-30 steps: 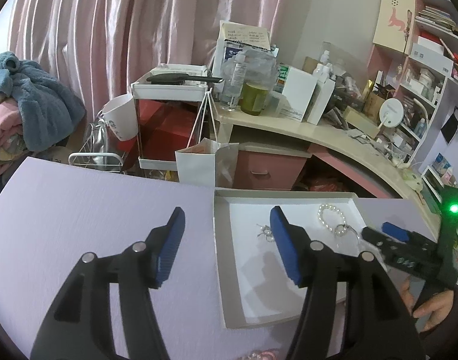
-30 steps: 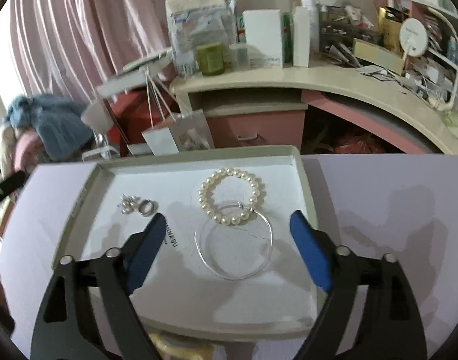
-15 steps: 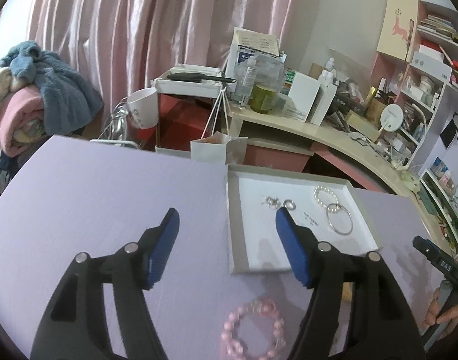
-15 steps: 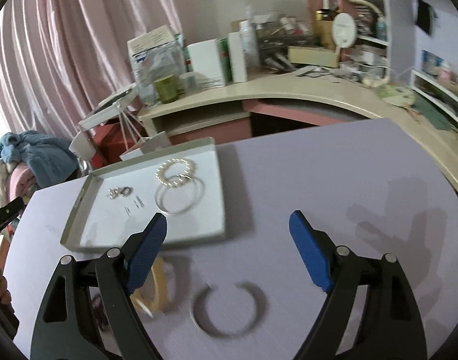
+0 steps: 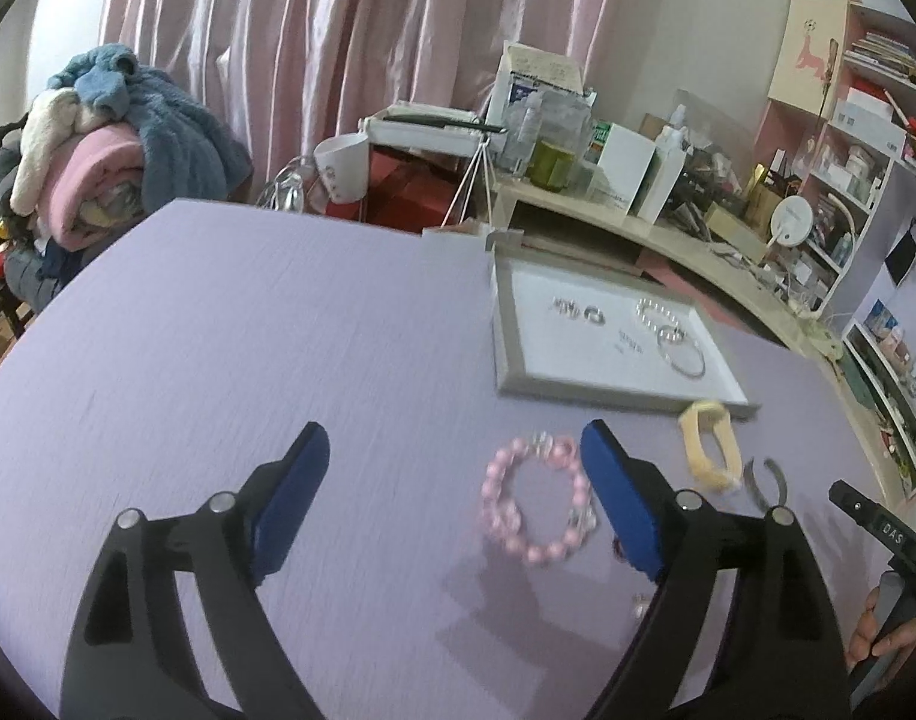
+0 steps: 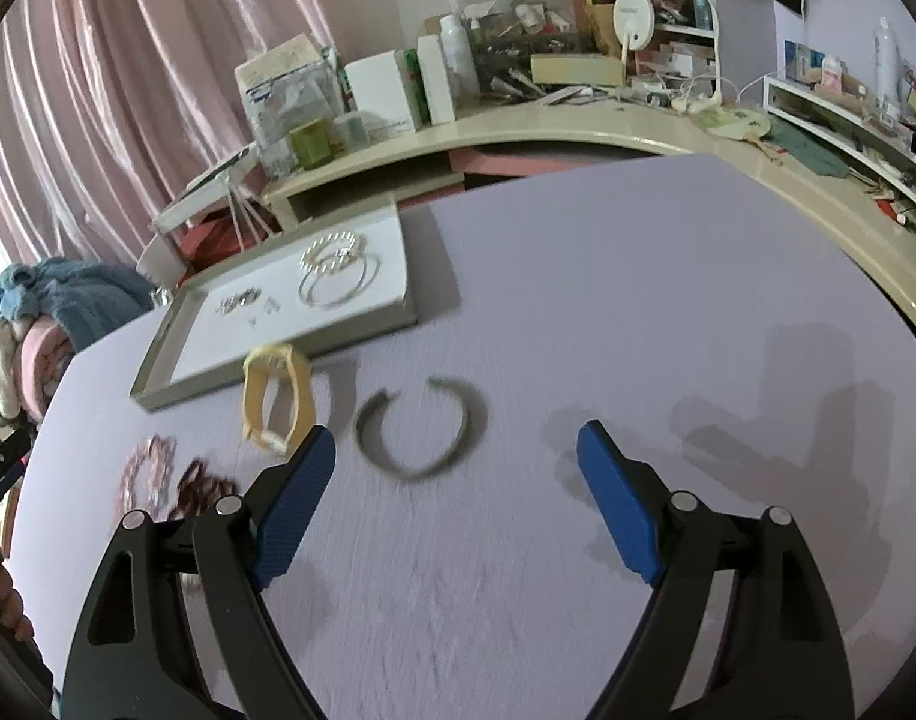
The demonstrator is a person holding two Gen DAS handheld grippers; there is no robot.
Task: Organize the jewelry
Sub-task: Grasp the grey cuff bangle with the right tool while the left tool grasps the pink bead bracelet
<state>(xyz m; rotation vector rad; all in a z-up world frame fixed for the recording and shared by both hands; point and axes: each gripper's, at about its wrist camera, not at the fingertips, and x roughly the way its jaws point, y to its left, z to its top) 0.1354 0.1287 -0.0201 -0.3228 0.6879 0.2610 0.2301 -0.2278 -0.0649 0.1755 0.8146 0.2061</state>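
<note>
A grey-rimmed white tray [image 5: 504, 336] [image 6: 158, 378] lies on the lilac table and holds a pearl bracelet [image 5: 655, 313] [image 6: 332, 252], a thin silver bangle [image 5: 681, 354] [image 6: 338, 285] and small silver pieces [image 5: 577, 311] [image 6: 239, 302]. In front of it lie a pink bead bracelet [image 5: 532, 501] [image 6: 149, 471], a yellow band [image 5: 706, 441] [image 6: 275, 399], an open grey cuff [image 5: 763, 480] [image 6: 419, 429] and a dark bead bracelet [image 6: 203, 489]. My left gripper [image 5: 452, 483] is opening, with nothing between its fingers, just left of the pink bracelet. My right gripper [image 6: 455, 480] stands open and empty just before the cuff.
Beyond the table's far edge runs a curved beige desk [image 6: 577, 132] crowded with boxes and bottles. A pile of clothes [image 5: 116, 138] sits at the left, before pink curtains. A hand [image 5: 883, 636] holds the right gripper at the left view's lower right.
Both grippers have drawn back from over the tray to the table in front of it, bringing the loose bracelets into view. The left jaws have spread wider.
</note>
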